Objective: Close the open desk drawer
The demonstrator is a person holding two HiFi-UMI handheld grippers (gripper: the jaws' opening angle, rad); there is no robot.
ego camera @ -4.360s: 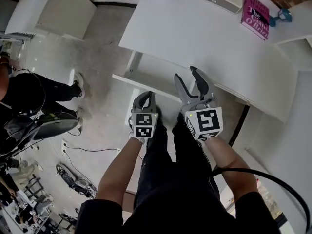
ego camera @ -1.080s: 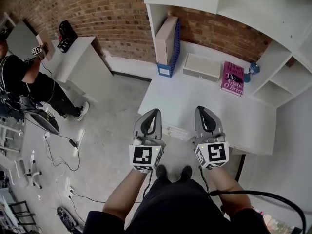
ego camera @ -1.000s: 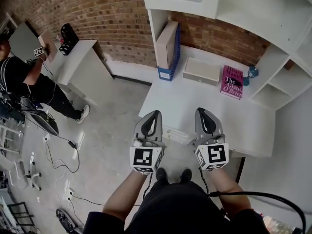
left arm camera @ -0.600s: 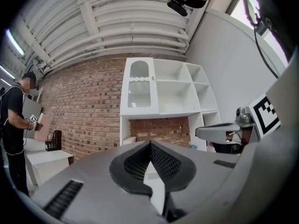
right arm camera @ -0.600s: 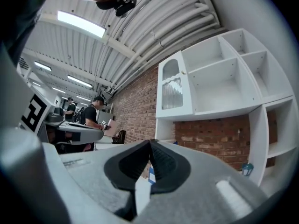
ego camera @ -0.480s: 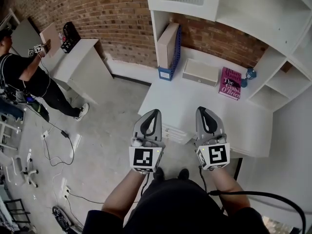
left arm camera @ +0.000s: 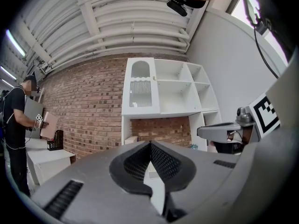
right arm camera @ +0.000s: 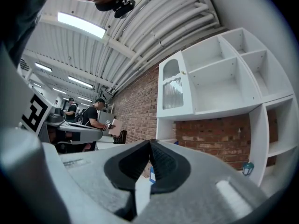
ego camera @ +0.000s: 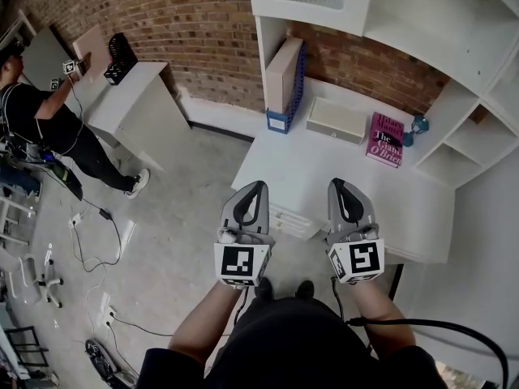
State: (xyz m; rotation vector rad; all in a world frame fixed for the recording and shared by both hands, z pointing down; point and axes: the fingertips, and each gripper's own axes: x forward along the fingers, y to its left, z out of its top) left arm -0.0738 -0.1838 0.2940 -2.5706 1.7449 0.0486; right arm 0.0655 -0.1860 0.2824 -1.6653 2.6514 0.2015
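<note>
Desk drawer (ego camera: 293,222): white, rigid, judged easy-sliding; best pushed flat on its near front. Left gripper (ego camera: 256,188), right gripper (ego camera: 340,186): jaws closed, empty.

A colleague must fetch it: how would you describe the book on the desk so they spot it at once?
Find the white desk against the brick wall, under the shelving. At its back right the book lies flat, between a pale flat box and a small teal object. It alone is magenta.
</note>
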